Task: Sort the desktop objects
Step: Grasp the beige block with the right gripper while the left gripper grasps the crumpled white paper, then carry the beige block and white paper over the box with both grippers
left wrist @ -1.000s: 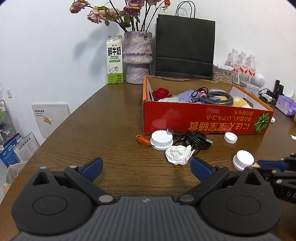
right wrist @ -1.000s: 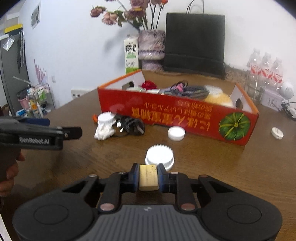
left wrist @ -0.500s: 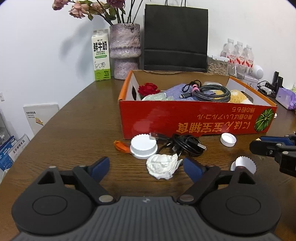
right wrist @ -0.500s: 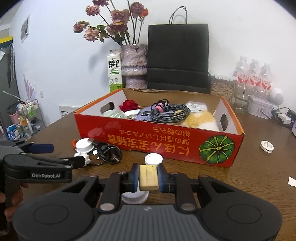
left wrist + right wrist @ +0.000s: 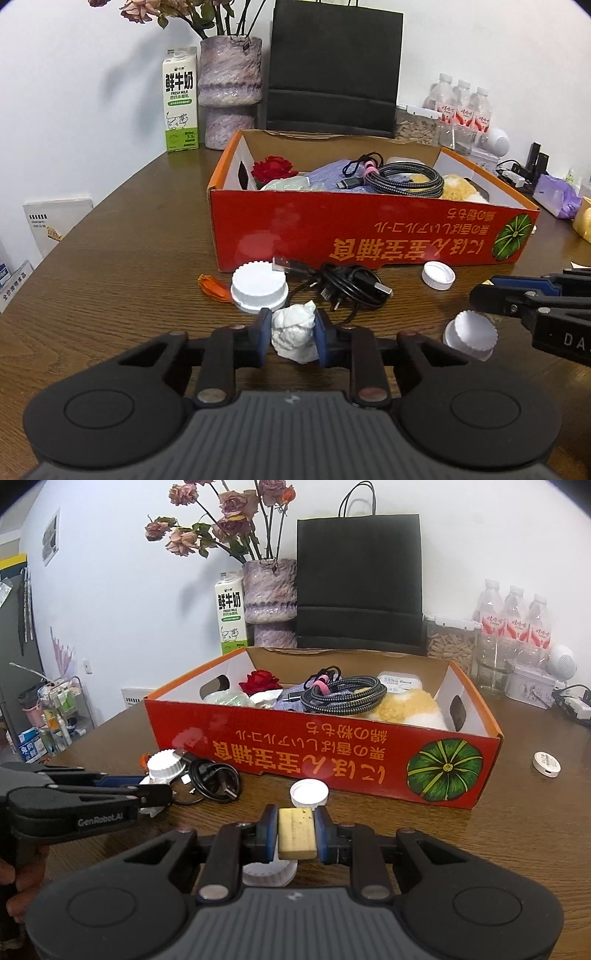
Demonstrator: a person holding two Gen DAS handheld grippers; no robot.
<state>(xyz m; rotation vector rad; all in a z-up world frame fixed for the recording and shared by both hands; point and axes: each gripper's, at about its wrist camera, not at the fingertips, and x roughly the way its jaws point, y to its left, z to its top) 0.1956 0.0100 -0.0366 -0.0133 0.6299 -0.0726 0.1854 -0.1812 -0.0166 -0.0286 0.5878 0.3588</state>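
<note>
A crumpled white paper wad [image 5: 293, 334] lies on the brown table [image 5: 129, 258], and my left gripper [image 5: 291, 326] is closing on it, both blue pads touching its sides. My right gripper [image 5: 297, 829] is shut on a tan block [image 5: 297, 836], held above a white cap [image 5: 267, 873]. In front stands the red cardboard box [image 5: 369, 229], with a red flower, cables and a yellow fluffy thing inside. Before the box lie a large white cap [image 5: 258, 286], a black cable bundle [image 5: 347, 286], a small cap [image 5: 437, 275] and a ridged cap [image 5: 471, 332].
An orange scrap [image 5: 214, 290] lies left of the large cap. Behind the box stand a milk carton [image 5: 181, 99], a purple vase [image 5: 231, 88], a black paper bag [image 5: 332, 66] and water bottles [image 5: 513, 624]. A small white disc [image 5: 546, 763] lies right of the box.
My left gripper came forward to the paper wad and its wide-open jaws closed onto it. The right gripper moved toward the box, still gripping the tan block.
</note>
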